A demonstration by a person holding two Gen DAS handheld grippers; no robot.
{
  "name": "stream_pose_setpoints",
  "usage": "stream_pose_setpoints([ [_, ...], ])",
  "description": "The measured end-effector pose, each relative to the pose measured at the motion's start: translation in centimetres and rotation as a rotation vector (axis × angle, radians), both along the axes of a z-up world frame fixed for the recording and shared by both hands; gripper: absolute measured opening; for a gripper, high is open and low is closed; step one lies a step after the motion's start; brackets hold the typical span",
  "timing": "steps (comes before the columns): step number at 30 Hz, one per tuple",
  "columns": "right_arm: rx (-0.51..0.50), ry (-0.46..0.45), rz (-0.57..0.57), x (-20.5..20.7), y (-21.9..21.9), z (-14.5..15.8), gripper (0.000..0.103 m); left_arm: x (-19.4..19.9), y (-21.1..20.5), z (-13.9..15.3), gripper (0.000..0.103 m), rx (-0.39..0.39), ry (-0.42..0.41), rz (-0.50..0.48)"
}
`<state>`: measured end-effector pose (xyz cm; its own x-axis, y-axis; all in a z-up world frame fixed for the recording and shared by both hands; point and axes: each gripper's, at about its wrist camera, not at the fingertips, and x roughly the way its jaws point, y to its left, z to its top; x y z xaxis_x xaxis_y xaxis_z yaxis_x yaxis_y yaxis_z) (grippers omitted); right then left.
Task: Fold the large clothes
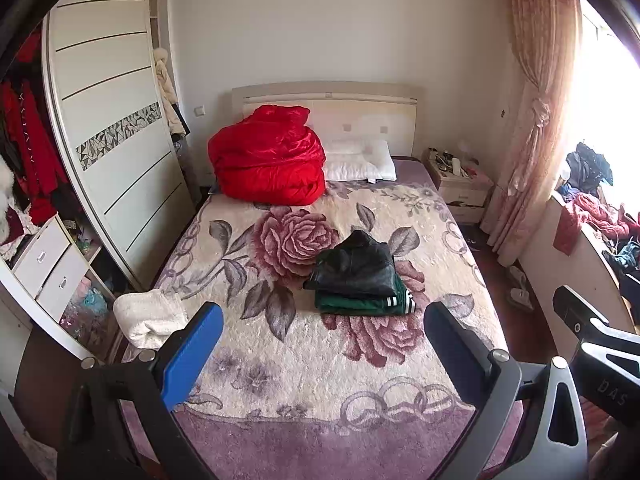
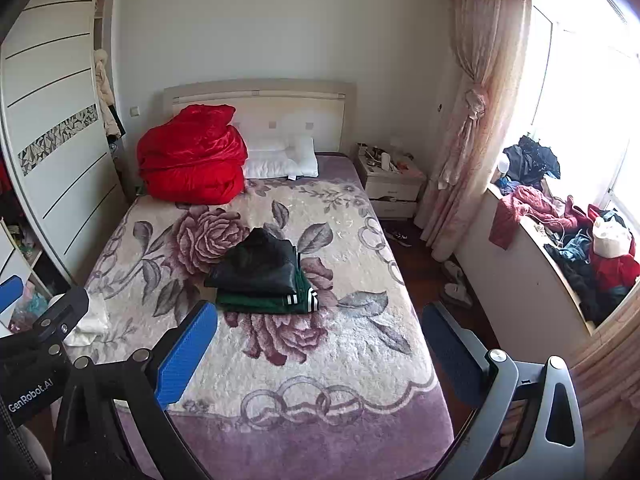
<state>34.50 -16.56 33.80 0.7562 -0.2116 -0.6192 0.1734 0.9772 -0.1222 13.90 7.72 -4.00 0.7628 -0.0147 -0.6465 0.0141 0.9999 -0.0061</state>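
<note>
A folded black leather garment (image 1: 354, 266) (image 2: 256, 266) lies on top of a folded green garment with white stripes (image 1: 368, 304) (image 2: 272, 302) in the middle of the bed (image 1: 304, 380) (image 2: 340, 360). A white fluffy garment (image 1: 148, 318) (image 2: 90, 320) lies bunched at the bed's left edge. My left gripper (image 1: 322, 342) is open and empty, held above the foot of the bed. My right gripper (image 2: 318, 344) is open and empty, beside it to the right.
A red quilt (image 1: 268, 162) and a white pillow (image 1: 360, 160) lie at the headboard. A wardrobe (image 1: 104, 120) stands left, a nightstand (image 2: 394, 184) right. A heap of clothes (image 2: 580, 248) covers the window ledge. Slippers (image 2: 456, 284) lie on the floor.
</note>
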Motion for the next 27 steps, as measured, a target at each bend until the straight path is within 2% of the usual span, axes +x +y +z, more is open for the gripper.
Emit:
stream_pose_setpoints([
  [27, 0.016, -0.001, 0.015, 0.9, 0.6, -0.3, 0.103, 0.0, 0.3, 1.1, 0.103, 0.005, -0.021, -0.007],
])
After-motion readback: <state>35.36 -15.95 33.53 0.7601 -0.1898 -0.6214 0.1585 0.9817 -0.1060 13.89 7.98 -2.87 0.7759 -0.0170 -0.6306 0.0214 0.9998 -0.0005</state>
